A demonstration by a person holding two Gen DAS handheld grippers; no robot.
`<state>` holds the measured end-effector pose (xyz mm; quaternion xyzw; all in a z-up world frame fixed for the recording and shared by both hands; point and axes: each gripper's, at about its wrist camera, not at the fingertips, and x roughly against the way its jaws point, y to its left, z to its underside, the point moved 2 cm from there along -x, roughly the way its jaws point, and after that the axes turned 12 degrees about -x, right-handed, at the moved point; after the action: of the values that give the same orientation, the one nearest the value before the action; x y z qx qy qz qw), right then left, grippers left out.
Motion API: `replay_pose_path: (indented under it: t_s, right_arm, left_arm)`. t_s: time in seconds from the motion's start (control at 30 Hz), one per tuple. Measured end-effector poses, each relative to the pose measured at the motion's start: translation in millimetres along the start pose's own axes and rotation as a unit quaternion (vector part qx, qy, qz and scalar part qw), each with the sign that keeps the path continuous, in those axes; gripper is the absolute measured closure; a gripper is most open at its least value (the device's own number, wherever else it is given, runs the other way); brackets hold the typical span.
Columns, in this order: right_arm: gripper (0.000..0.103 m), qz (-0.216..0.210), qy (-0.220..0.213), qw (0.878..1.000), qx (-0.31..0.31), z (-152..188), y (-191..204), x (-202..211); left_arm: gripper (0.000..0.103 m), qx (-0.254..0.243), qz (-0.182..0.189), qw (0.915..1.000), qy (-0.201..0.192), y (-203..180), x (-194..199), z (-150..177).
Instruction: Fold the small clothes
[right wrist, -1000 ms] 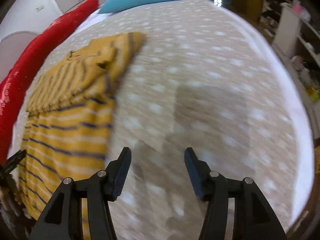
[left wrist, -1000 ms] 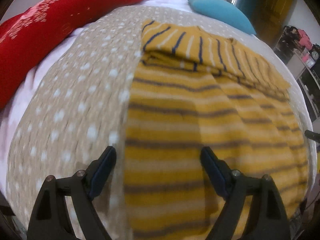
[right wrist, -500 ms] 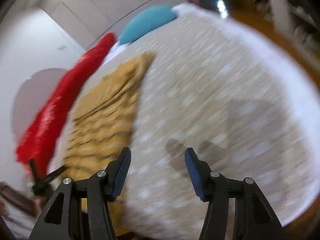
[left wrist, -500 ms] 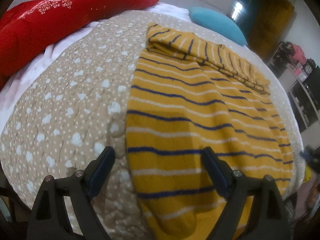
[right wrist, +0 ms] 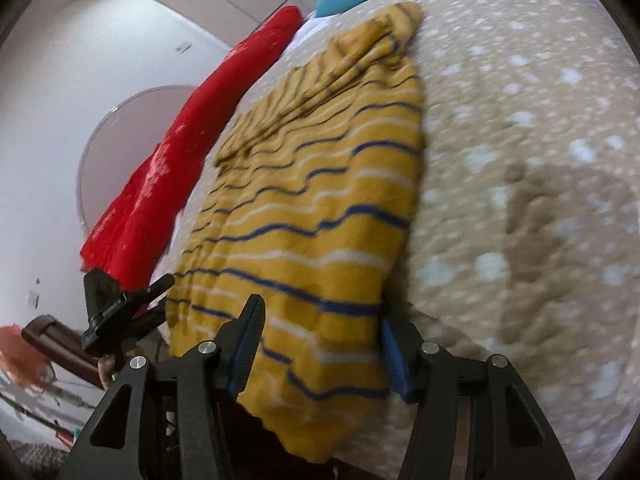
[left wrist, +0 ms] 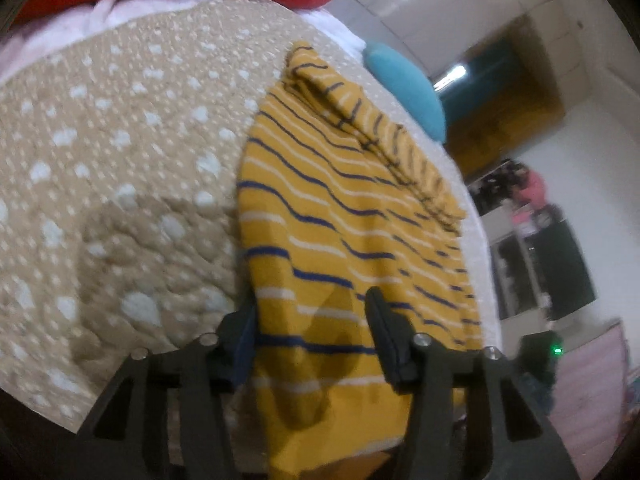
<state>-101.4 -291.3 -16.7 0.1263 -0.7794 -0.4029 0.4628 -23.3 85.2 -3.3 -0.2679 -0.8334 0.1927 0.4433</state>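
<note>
**Desk:** How do the jaws stand?

**Photographer:** Both spread wide. The left gripper (left wrist: 310, 334) straddles the near left corner of the striped shirt (left wrist: 340, 240), one finger at the shirt's left edge, the other over the cloth. The right gripper (right wrist: 320, 344) brackets the near right corner the same way, its outer finger at the shirt's right edge. Neither pair has pinched the cloth; whether the pads touch it, I cannot tell.

**Desk:** And the shirt itself?

**Photographer:** Mustard yellow with navy and white stripes, lying flat on the dotted beige bedspread (left wrist: 120, 160). Its far end is folded over into a bunched band. Its near hem hangs over the edge of the bed.

**Desk:** What surrounds it?

**Photographer:** A red pillow (right wrist: 168, 152) runs along the bed's left side and a teal cushion (left wrist: 404, 84) sits beyond the shirt's far end. In the right wrist view the left gripper (right wrist: 120, 308) shows as a black clamp at the shirt's near left corner. Nothing lies between either gripper and the hem.
</note>
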Motion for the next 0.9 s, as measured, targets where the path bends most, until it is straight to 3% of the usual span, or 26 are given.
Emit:
replay_pose_path:
  t_s: [0.2,0.33,0.4,0.47,0.5,0.57,0.6,0.9]
  right_arm:
    - [0.043,-0.040,0.027,0.999,0.010,24.5,15.1,-21.9]
    - [0.045,-0.033,0.028,0.999,0.023,38.9,22.3,-23.9]
    - [0.045,-0.019,0.022,0.999,0.033,44.3,25.8,-24.7]
    - [0.055,0.001,0.012,0.999,0.040,52.3,28.9,-26.9]
    - [0.062,0.014,0.006,0.999,0.042,53.8,29.8,-26.8]
    - [0.085,0.052,-0.011,0.997,0.047,55.3,32.4,-29.3]
    - [0.088,0.062,-0.015,0.997,0.046,55.2,33.3,-30.3]
    - [0.092,0.010,-0.024,0.999,0.022,51.6,30.9,23.6]
  left_arm:
    - [0.052,-0.016,0.027,0.9994,0.013,-18.9,-5.5,19.8]
    - [0.052,-0.038,-0.002,0.9992,0.008,-31.3,-8.6,29.0]
    - [0.059,-0.040,-0.024,0.9989,0.008,-34.8,-10.8,29.8]
    - [0.086,-0.048,-0.062,0.9968,0.016,-35.6,-12.2,30.8]
    - [0.088,-0.048,-0.068,0.9963,0.020,-34.7,-12.8,29.7]
    - [0.092,-0.036,-0.056,0.9974,0.026,-28.0,-9.0,25.0]
    - [0.093,-0.031,-0.054,0.9977,0.028,-25.6,-6.8,22.9]
    - [0.095,-0.059,-0.052,0.9969,-0.009,-55.4,50.3,27.6]
